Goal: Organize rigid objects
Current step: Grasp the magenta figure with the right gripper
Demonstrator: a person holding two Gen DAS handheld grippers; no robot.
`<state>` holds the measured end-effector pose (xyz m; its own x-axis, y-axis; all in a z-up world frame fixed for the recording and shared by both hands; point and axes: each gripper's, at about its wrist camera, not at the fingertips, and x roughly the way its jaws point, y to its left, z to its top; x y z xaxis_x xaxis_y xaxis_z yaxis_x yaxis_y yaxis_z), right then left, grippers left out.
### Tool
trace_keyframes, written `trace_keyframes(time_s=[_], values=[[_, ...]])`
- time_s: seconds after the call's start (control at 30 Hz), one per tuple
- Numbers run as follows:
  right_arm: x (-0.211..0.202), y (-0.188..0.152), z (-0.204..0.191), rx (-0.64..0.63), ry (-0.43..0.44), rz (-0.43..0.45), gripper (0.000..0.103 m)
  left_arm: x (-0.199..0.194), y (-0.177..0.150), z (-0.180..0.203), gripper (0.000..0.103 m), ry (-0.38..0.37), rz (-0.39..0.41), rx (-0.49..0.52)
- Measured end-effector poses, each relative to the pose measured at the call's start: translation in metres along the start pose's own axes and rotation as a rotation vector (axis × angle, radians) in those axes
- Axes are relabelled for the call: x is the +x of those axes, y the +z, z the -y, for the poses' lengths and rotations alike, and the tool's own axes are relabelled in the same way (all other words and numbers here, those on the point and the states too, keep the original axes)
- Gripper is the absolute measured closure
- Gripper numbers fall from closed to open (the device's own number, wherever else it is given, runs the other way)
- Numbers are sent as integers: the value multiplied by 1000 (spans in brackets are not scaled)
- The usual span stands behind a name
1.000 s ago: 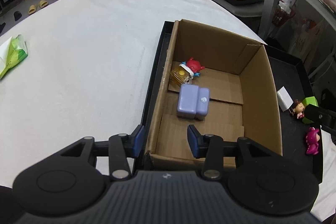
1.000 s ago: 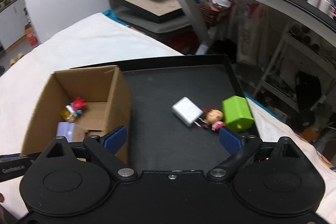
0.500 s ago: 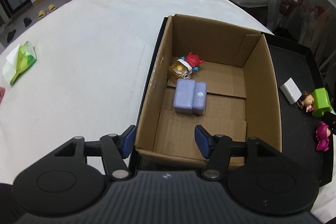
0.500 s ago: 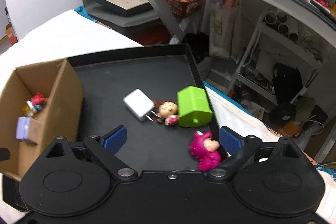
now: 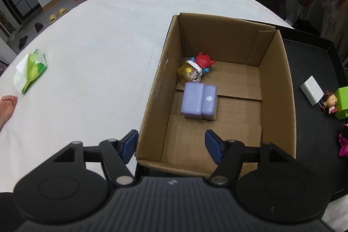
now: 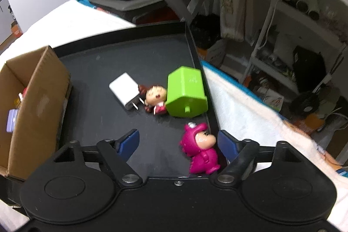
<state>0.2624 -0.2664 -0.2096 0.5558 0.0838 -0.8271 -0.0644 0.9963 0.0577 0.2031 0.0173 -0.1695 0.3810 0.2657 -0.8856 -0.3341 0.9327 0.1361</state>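
Right hand-held gripper (image 6: 178, 141), fingers spread and empty, hovers low over the black tray (image 6: 139, 51) with the magenta dinosaur-suited figurine (image 6: 201, 148) lying between them, so it should probably centre and clench gently across the body before lifting toward the brown cardboard box (image 6: 41, 88).

magenta figurine (image 6: 201, 150) on tray (image 6: 130, 51), purple case (image 5: 199, 100) boxed
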Motion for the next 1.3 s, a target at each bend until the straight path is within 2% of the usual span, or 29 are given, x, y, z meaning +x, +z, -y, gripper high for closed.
trace_keyframes(time_s=[0.1,0.33,0.37,0.43,0.47,1.0,1.13,1.3], values=[[9,-2,5,20,14,-35,34,1,-1,3,36,16,-6,6],[29,-2,9,24,-4,-79,36,0,1,7,36,27,-13,11],[33,-1,9,28,0,-91,39,0,2,6,36,24,-11,10],[42,-2,11,44,5,-123,57,0,2,3,36,19,-8,3],[44,-3,12,47,-2,-128,62,0,3,3,36,12,-10,5],[2,10,-20,23,60,-16,63,-7,0,-11,36,-51,11,1],[-11,14,-29,23,119,6,63,-7,0,-20,36,-63,17,-10],[-18,18,-42,-11,126,35,63,-7,-3,-30,36,-79,18,-24]])
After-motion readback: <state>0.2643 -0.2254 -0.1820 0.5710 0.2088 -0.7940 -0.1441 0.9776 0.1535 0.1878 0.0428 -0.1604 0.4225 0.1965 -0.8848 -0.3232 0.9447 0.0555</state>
